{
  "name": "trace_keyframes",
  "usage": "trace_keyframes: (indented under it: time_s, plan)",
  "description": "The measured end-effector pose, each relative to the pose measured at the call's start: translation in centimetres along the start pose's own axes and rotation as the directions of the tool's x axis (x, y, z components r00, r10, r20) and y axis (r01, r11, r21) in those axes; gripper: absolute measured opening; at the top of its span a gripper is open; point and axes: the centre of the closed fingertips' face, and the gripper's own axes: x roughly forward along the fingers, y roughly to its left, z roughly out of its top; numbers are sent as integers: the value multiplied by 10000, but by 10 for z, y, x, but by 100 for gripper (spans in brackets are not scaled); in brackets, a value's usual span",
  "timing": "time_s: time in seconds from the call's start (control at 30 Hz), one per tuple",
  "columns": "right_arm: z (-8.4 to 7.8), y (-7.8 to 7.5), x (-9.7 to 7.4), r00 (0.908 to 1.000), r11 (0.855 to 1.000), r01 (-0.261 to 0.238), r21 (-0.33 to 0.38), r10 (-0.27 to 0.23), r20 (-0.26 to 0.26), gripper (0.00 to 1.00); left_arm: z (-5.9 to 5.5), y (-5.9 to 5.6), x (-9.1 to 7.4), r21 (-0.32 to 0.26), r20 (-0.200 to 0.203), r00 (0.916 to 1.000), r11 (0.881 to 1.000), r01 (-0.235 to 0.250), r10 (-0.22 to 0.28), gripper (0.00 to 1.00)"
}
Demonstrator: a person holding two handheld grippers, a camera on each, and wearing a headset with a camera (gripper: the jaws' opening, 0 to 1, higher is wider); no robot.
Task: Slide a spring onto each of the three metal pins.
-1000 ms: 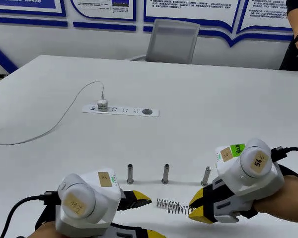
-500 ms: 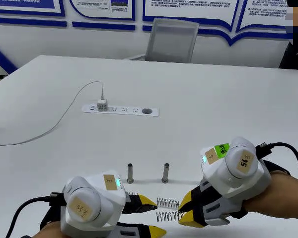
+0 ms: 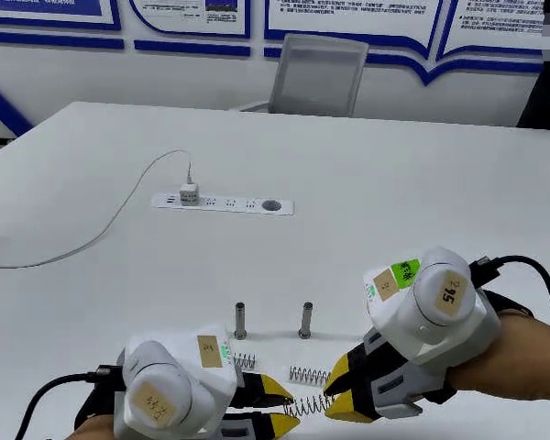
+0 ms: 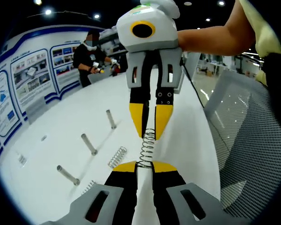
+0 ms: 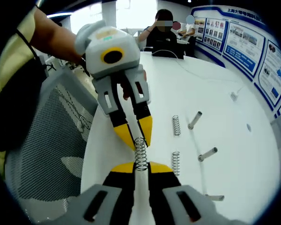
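One spring (image 3: 308,404) is stretched in the air between my two grippers, above the table's near edge. My left gripper (image 3: 287,407) is shut on one end of the spring (image 4: 146,147), and my right gripper (image 3: 334,392) is shut on the other end (image 5: 140,153). Two upright metal pins (image 3: 240,321) (image 3: 305,320) stand just beyond; the right gripper hides the third in the head view. In the left gripper view all three pins (image 4: 111,119) (image 4: 89,144) (image 4: 68,175) are bare. Two loose springs (image 3: 310,374) (image 3: 245,361) lie on the table beside the pins.
A white power strip (image 3: 223,203) with a plugged charger and a trailing cable (image 3: 119,213) lies mid-table. A grey chair (image 3: 319,75) stands at the far edge. A person (image 5: 163,33) sits at the table's far end in the right gripper view.
My right gripper has moved left, covering the third pin. The left gripper has come forward and shut on the spring's free end. Both now hold that spring off the table.
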Motion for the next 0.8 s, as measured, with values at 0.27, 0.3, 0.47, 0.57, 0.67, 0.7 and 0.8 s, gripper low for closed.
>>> trace_keyframes:
  time_s: [0.27, 0.3, 0.47, 0.57, 0.67, 0.7, 0.8]
  plan:
    - [20, 1, -7, 9994, 9996, 121, -257, -113, 313, 11, 1, -1, 1, -109, 40, 10000, 9999, 35, -35, 11]
    - [23, 1, -8, 9993, 9994, 129, -314, -118, 349, 11, 2, -1, 1, -120, 50, 10000, 9999, 44, -44, 11]
    - [33, 4, -8, 9991, 9983, 146, -569, -124, 397, 11, 4, -3, 1, -109, 112, 9999, 9999, 70, -69, 11]
    - [37, 6, -7, 9994, 9975, 129, -697, -106, 324, 11, 4, -3, 2, -110, 126, 9999, 9999, 76, -75, 11]
    - [38, 7, -6, 9998, 9964, 128, -835, -113, 181, 11, 4, -5, 2, -70, 119, 9999, 9999, 85, -84, 11]
    - [37, 7, -6, 9999, 9962, 128, -859, -120, 98, 11, 4, -5, 2, -84, 128, 9999, 9999, 87, -85, 11]
    - [36, 6, -7, 9999, 9961, 143, -876, -144, -6, 11, 5, -5, 2, -117, 180, 9998, 9999, 66, -64, 12]
